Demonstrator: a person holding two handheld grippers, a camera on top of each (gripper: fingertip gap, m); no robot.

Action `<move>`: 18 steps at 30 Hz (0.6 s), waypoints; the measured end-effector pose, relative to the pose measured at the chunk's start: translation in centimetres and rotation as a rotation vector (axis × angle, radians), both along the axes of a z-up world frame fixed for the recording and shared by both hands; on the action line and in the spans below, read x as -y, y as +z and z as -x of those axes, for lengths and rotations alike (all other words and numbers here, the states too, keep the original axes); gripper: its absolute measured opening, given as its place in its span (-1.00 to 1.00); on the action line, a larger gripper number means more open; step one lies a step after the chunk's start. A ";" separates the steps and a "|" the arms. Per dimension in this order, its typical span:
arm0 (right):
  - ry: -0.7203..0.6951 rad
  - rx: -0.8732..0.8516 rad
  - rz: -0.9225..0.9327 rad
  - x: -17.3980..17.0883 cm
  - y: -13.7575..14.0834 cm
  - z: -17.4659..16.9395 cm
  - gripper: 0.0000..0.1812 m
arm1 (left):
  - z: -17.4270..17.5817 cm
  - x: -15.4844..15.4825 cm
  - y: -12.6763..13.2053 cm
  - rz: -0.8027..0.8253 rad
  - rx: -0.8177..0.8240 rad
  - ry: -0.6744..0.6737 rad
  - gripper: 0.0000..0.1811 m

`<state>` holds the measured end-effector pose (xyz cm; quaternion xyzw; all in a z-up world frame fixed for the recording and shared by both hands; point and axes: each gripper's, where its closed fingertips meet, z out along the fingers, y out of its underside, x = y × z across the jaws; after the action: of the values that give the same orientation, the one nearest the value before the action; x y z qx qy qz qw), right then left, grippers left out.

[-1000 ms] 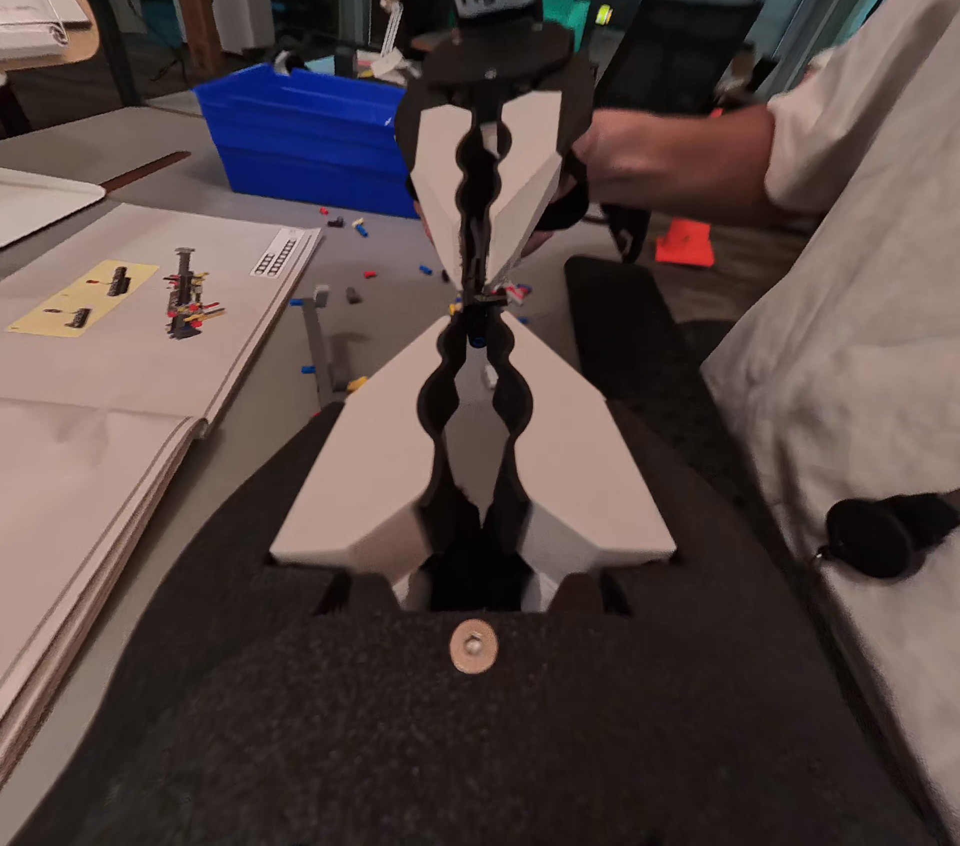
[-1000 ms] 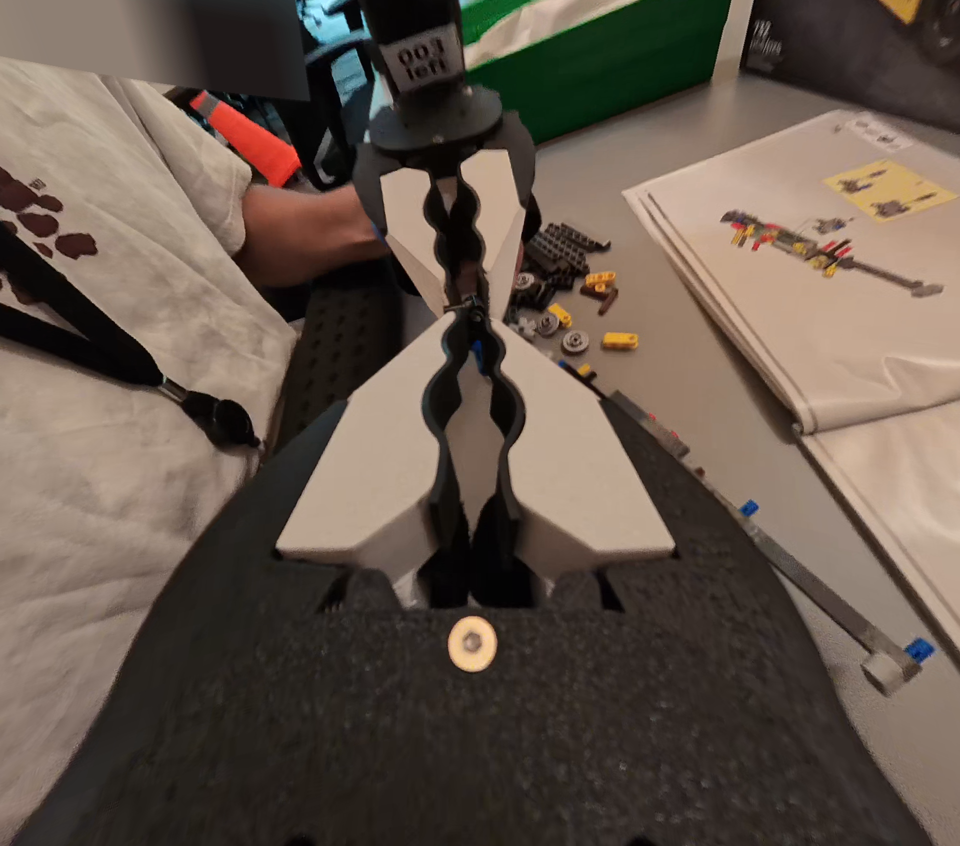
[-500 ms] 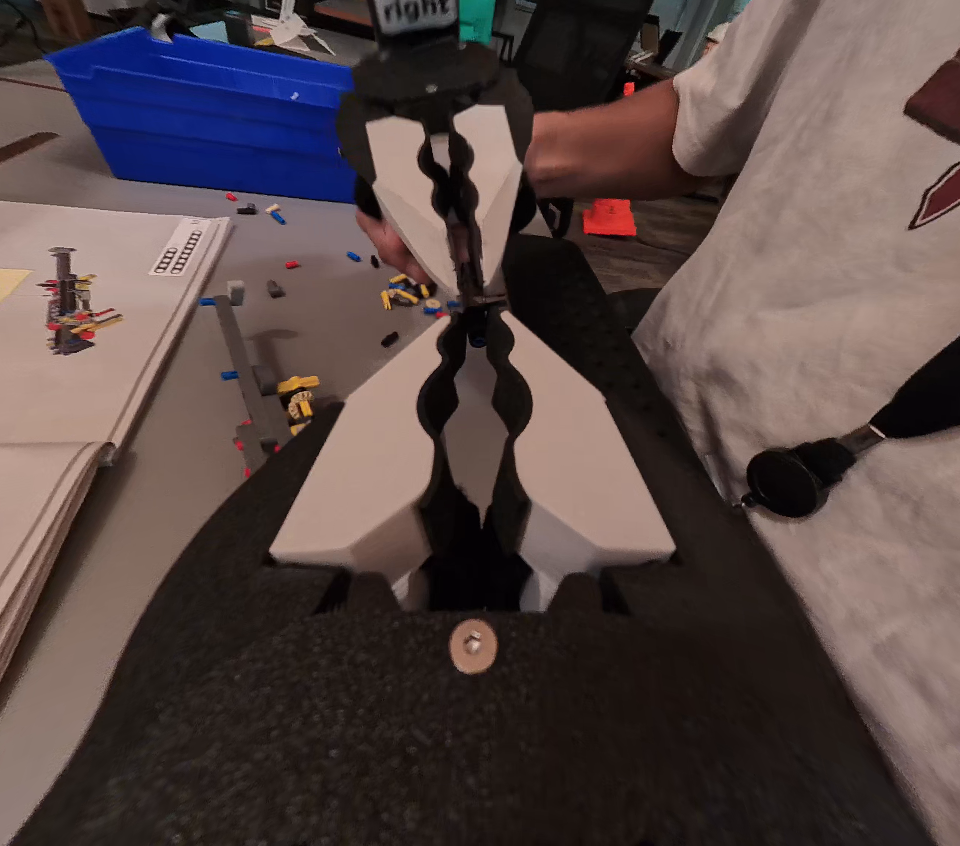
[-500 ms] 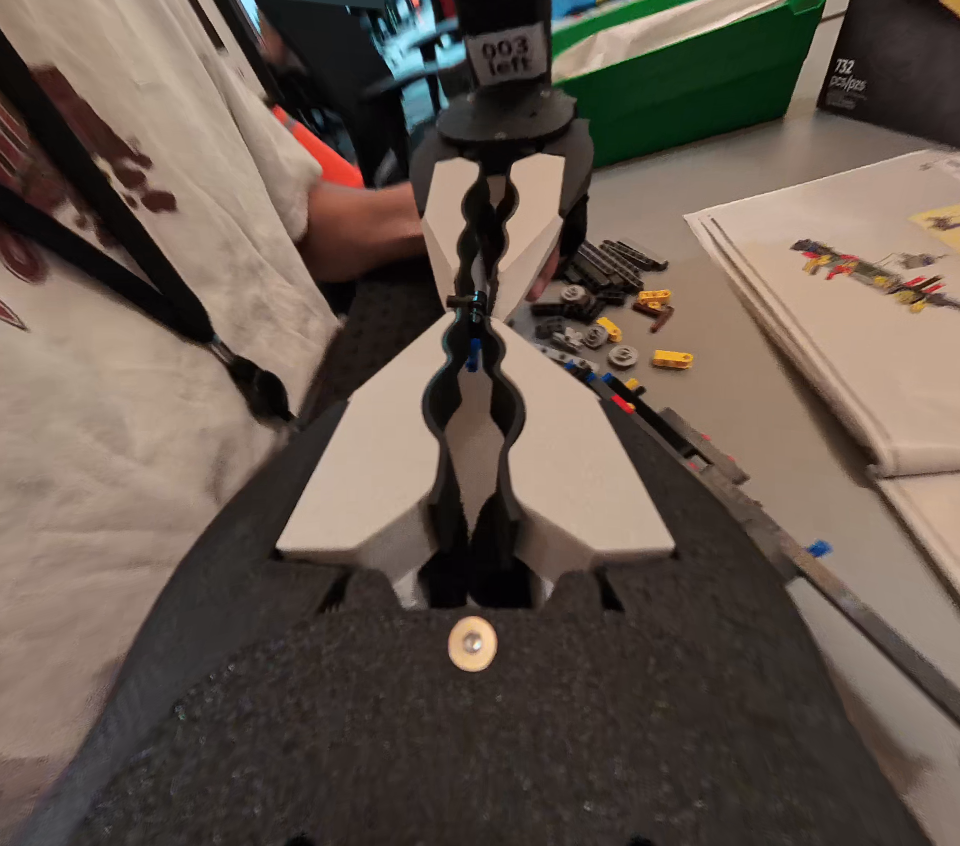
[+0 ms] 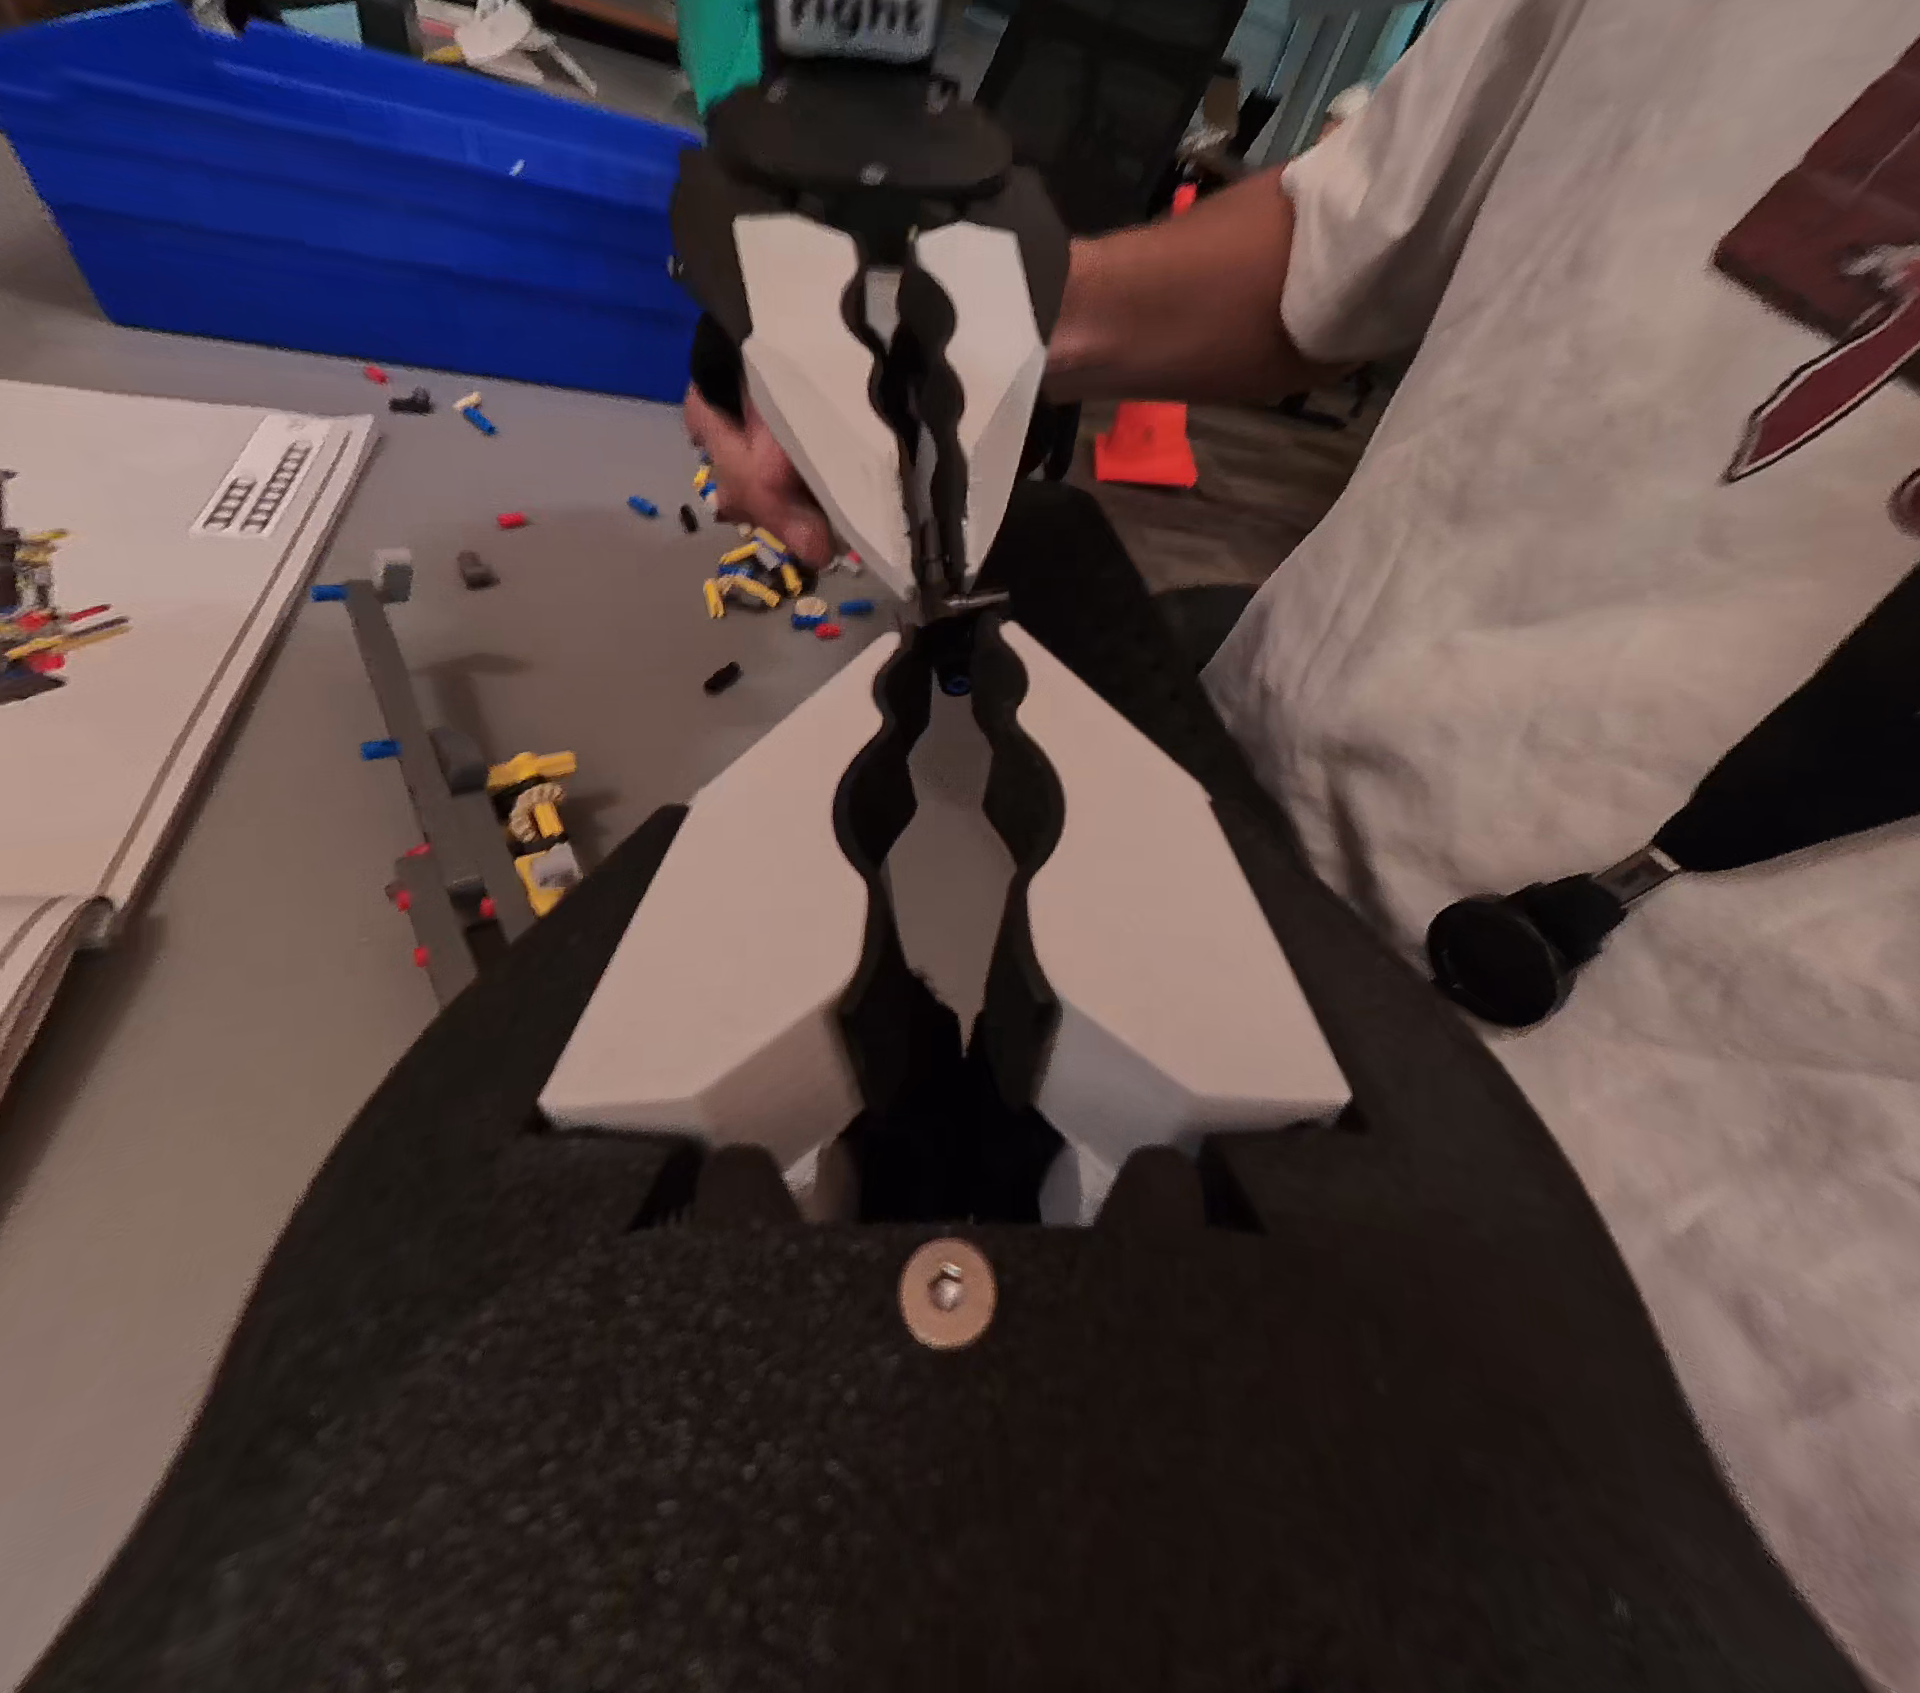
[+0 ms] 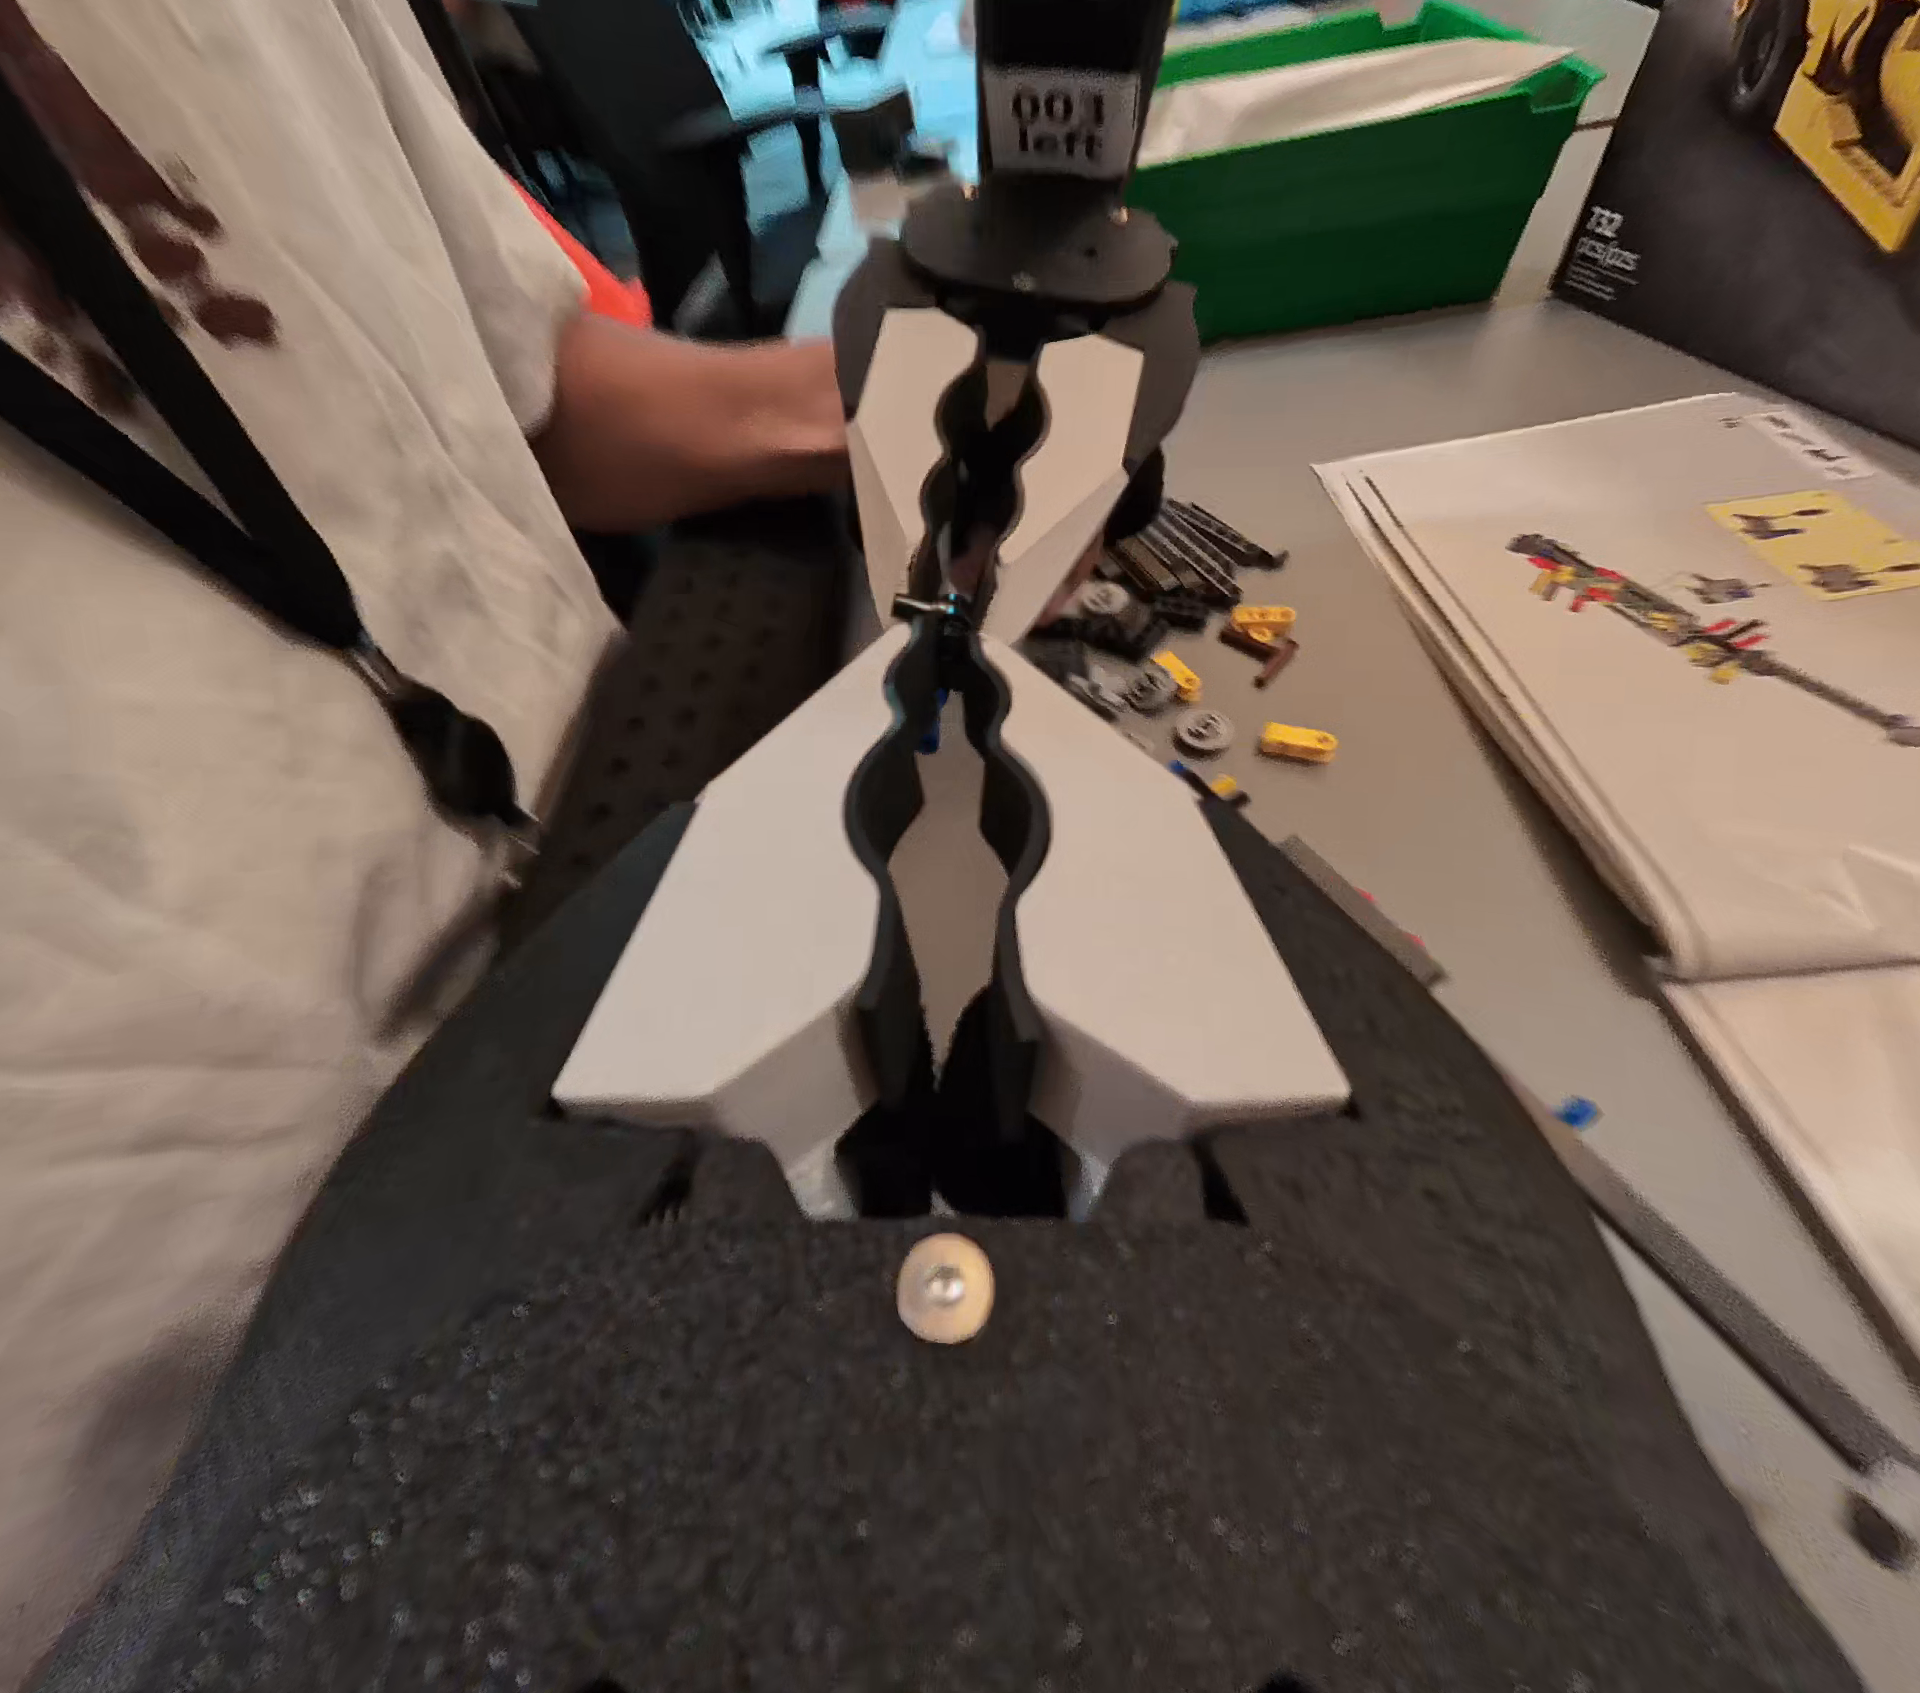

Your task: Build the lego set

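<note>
Item, mid-air above the table: your left gripper clenched on a blue pin, right gripper clenched on a small dark piece, tips touching—skewed pressure likely pops either loose.

Tiny dark part pinched between both tips too small to identify; manual beside it cut off by frame edge.
</note>
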<state>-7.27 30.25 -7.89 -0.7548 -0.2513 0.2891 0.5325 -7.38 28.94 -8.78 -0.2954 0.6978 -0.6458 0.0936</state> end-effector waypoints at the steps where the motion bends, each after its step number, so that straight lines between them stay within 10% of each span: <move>1: 0.005 -0.067 0.007 0.1 0.5 0.1 -0.96 | 0.1 0.1 0.5 0.035 0.003 -0.012 -0.93; 8: -0.058 -0.249 -0.072 -0.7 3.0 0.3 -0.97 | 0.3 -0.5 3.2 0.235 0.033 -0.024 -0.93; 18: -0.095 -0.064 -0.057 -1.0 2.2 -0.1 -0.96 | -0.1 -0.8 2.7 0.198 0.029 0.008 -0.93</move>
<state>-7.22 31.22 -5.64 -0.7408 -0.2061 0.2801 0.5747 -7.30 29.78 -6.11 -0.2967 0.6279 -0.7155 0.0764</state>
